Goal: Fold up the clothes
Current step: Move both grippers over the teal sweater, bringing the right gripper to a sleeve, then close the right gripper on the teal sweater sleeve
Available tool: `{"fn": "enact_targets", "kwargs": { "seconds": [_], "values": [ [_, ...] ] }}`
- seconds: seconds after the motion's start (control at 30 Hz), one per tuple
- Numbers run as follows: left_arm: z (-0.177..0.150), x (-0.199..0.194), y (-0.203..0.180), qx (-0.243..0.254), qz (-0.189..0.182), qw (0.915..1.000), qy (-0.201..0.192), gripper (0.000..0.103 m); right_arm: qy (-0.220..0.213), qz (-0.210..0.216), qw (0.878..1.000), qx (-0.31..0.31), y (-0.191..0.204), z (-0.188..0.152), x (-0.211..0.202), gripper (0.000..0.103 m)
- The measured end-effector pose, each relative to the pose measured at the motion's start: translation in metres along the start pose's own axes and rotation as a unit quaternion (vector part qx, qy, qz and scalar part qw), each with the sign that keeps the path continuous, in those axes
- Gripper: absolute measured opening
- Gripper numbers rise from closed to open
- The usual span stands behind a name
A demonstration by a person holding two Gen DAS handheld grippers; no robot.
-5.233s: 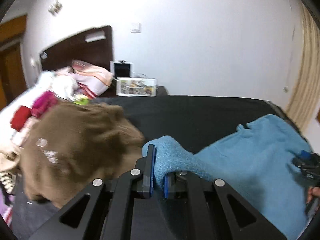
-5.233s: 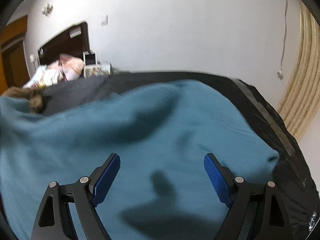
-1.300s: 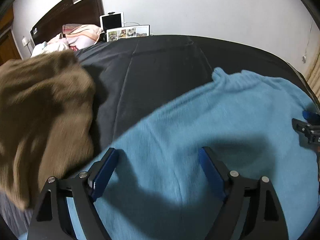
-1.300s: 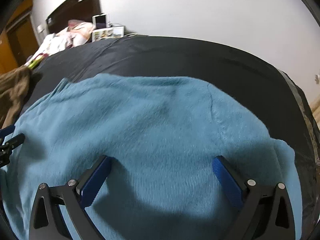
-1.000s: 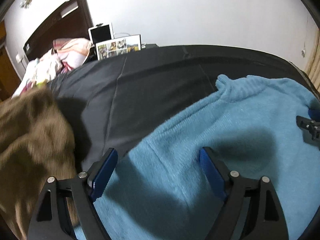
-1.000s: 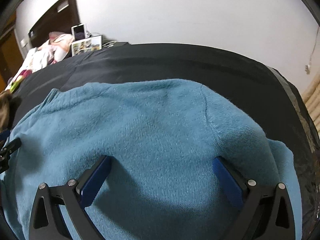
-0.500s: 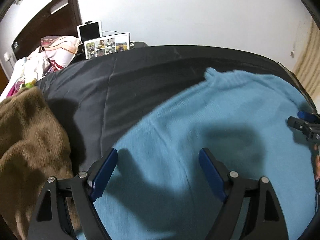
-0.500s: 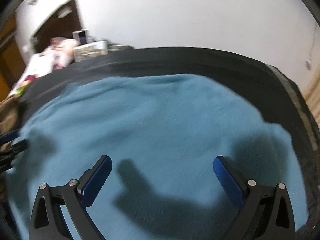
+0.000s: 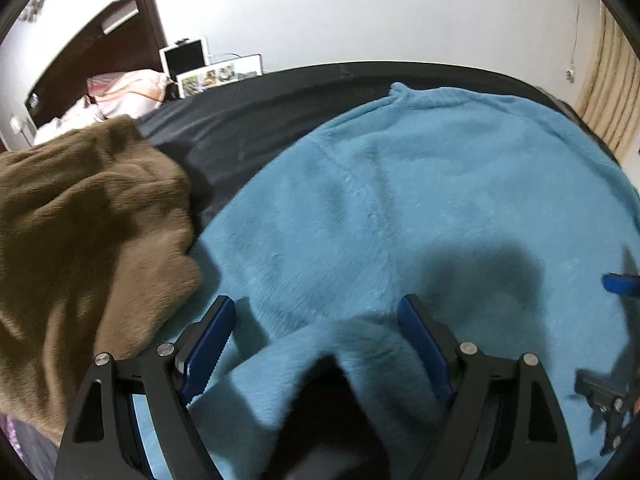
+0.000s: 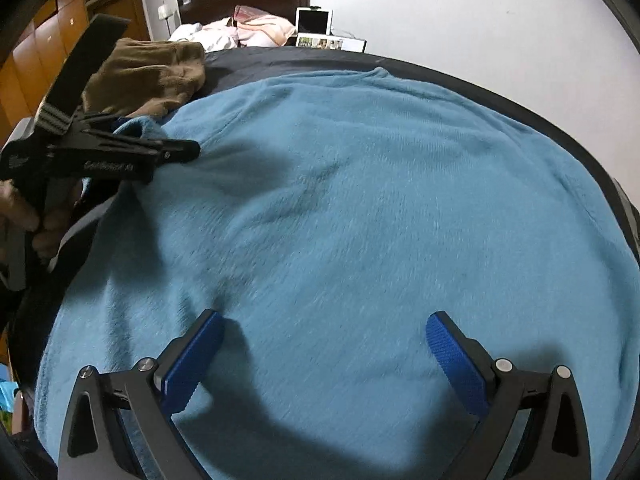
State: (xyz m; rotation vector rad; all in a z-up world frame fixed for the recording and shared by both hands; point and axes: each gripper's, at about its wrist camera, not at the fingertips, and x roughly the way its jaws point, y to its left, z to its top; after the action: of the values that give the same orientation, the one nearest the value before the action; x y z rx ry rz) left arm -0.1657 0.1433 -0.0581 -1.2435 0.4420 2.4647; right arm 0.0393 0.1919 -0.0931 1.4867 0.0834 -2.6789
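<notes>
A fuzzy light-blue sweater (image 9: 400, 208) lies spread flat on a black sheet (image 9: 248, 120), collar at the far side; it also fills the right wrist view (image 10: 360, 208). My left gripper (image 9: 316, 332) is open, low over the sweater's near left edge, where a fold of blue cloth rises between the jaws. It shows from the side in the right wrist view (image 10: 152, 152) at the sweater's left edge. My right gripper (image 10: 324, 344) is open and empty just above the sweater's near part. Its tip shows at the right edge of the left wrist view (image 9: 618, 284).
A brown fleece garment (image 9: 80, 232) lies bunched at the sweater's left, touching it, and shows in the right wrist view (image 10: 148, 72). Pillows and bedding (image 9: 124, 92), a tablet (image 9: 186, 58) and a photo frame (image 9: 220, 74) sit at the far wall. A curtain (image 9: 612, 92) hangs right.
Both grippers have dropped closer to the sweater's near edge. The left gripper now has a fold of the sweater between its open jaws. The right view has swung left, showing the left gripper.
</notes>
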Motion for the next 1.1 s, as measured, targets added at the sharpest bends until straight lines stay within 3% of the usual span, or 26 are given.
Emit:
{"fn": "enact_targets", "kwargs": {
  "seconds": [0.1,0.27,0.37,0.5,0.6,0.7,0.83,0.97,1.1],
  "values": [
    [-0.003,-0.001,0.003,0.015,0.027,0.9995,-0.009,0.087,-0.009,0.0,1.0,-0.004,0.019,-0.001,0.001,0.103],
    [-0.004,-0.001,0.019,-0.005,0.051,0.9986,-0.01,0.089,-0.026,0.011,1.0,0.006,0.043,-0.01,-0.008,0.103],
    [-0.004,-0.002,0.023,-0.006,0.067,0.9977,-0.007,0.089,-0.032,0.039,0.999,0.001,0.054,-0.014,-0.013,0.103],
    [-0.006,-0.005,0.02,-0.007,0.085,0.9964,-0.004,0.089,-0.038,0.091,0.995,0.021,0.032,-0.018,-0.023,0.103],
    [-0.01,-0.017,0.018,-0.024,0.071,0.9972,-0.01,0.088,-0.062,0.119,0.989,0.064,-0.011,-0.023,-0.046,0.103],
    [-0.011,-0.038,0.008,-0.029,0.039,0.9984,-0.031,0.088,-0.112,0.063,0.987,0.098,-0.064,-0.035,-0.078,0.103],
    [-0.006,-0.068,-0.023,-0.026,-0.022,0.9975,-0.062,0.088,-0.134,-0.009,0.973,0.186,-0.153,-0.062,-0.1,0.101],
    [-0.007,-0.077,-0.062,-0.018,-0.094,0.9937,-0.059,0.088,-0.13,-0.079,0.956,0.25,-0.223,-0.097,-0.109,0.093],
    [-0.013,-0.072,-0.099,-0.008,-0.131,0.99,-0.052,0.088,-0.104,-0.113,0.947,0.281,-0.263,-0.113,-0.1,0.083]
  ]
}}
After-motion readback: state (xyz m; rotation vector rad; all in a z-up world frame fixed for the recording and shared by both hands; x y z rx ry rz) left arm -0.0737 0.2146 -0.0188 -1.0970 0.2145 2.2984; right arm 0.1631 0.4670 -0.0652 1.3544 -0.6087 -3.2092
